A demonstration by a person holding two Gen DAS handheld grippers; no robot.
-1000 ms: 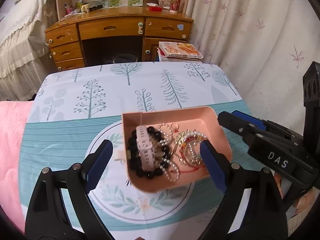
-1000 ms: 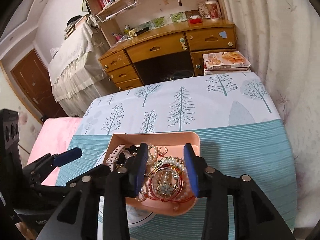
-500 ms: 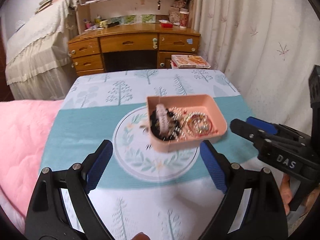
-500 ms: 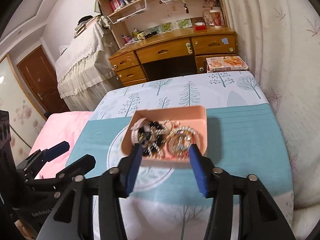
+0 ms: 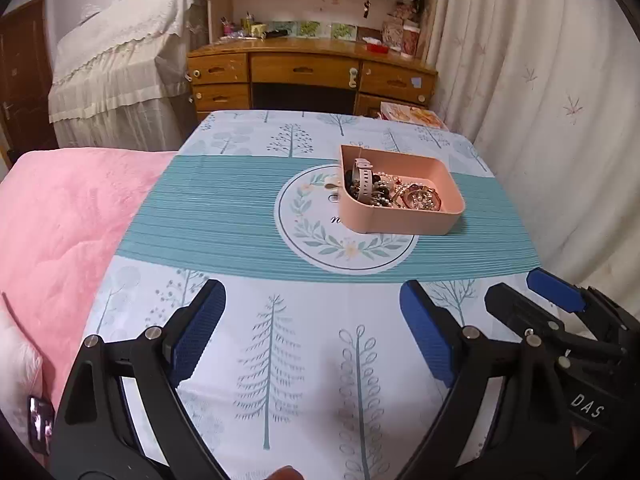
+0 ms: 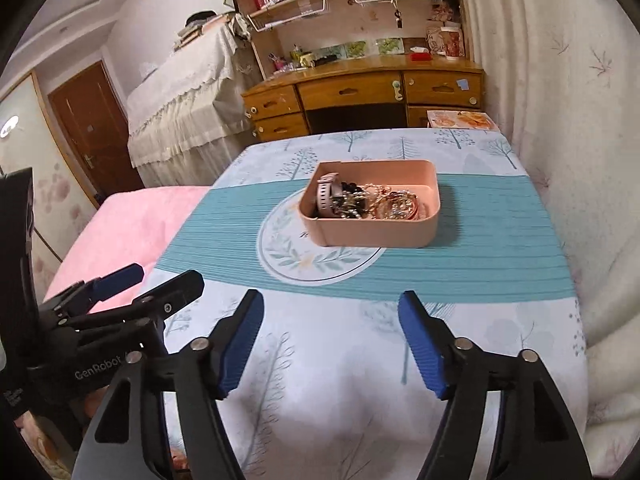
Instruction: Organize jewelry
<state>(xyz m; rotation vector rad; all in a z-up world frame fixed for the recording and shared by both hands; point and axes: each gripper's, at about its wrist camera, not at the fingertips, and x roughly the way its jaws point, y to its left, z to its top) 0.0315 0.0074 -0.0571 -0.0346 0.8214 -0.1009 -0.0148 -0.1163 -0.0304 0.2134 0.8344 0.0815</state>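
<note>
Clearly, "DAS" is printed on the right claw (image 6: 331, 346) body as the left wrist view shows it, and "GenRobot" on the left claw (image 5: 312, 336) body in the right wrist view. A pink tray (image 5: 404, 216) sits on the surface (image 5: 224, 216), over the cloth's round leaf emblem, holding a pale watch (image 5: 365, 182), dark beads (image 6: 352, 192) and gold and pearl bracelets (image 5: 420, 196) heaped together. Both claws hover low over the near edge, well apart from the tray, tilted down. The left stands wide open and empty; the right's jaws are opening, nothing between them.
</note>
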